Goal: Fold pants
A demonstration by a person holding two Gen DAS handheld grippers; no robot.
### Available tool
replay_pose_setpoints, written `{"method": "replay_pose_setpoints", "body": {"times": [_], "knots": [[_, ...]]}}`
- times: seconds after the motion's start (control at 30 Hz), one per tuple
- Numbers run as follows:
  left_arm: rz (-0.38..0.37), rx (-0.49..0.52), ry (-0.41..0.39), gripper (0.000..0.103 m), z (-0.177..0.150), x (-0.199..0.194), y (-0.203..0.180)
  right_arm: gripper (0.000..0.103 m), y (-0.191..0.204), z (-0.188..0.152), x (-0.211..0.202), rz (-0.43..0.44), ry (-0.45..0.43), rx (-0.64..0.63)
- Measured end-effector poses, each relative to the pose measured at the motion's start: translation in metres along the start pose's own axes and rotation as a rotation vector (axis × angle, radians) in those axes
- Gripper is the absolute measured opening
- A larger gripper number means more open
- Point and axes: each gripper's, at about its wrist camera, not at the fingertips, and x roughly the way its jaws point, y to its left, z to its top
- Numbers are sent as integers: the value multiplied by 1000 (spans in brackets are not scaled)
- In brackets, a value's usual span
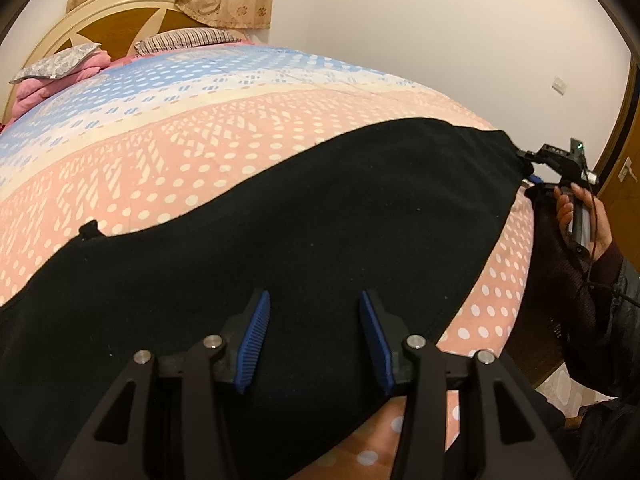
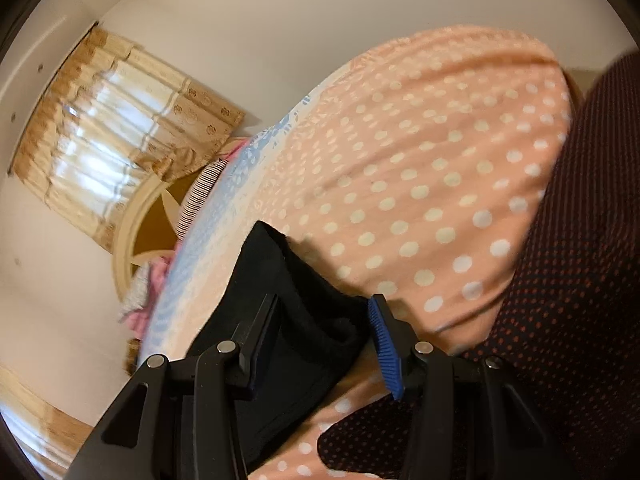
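Black pants (image 1: 280,216) lie spread flat across the bed, running from lower left to the right edge. My left gripper (image 1: 314,300) is open just above the middle of the pants, blue pads apart, holding nothing. My right gripper (image 2: 324,304) is open at the pants' end (image 2: 296,292), with bunched black fabric lying between its spread fingers. In the left wrist view the right gripper (image 1: 528,166) shows at the far right tip of the pants, held by a hand.
The bed has a pink dotted and blue patterned sheet (image 1: 200,140). Pillows (image 1: 56,60) and a wooden headboard (image 1: 116,20) are at the far end. A curtain (image 2: 120,120), white walls and a door (image 1: 624,152) surround it. My dotted dark sleeve (image 2: 580,260) is at right.
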Motion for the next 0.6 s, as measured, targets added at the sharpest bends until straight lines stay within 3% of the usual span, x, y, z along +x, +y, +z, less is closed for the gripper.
{"method": "replay_pose_setpoints", "body": {"times": [0.17, 0.23, 0.33, 0.43, 0.6], "knots": [[111, 48, -8, 52, 8, -6, -11, 50, 19, 9, -4, 7, -35, -103], [115, 39, 9, 53, 10, -4, -10, 50, 28, 15, -1, 32, -25, -149], [108, -6, 33, 54, 10, 2, -3, 50, 37, 23, 13, 18, 28, -235], [98, -29, 38, 55, 10, 3, 1, 50, 28, 30, 37, 35, 144, -229], [98, -29, 46, 58, 8, 3, 3, 50, 21, 29, 38, 194, 217, -218]]}}
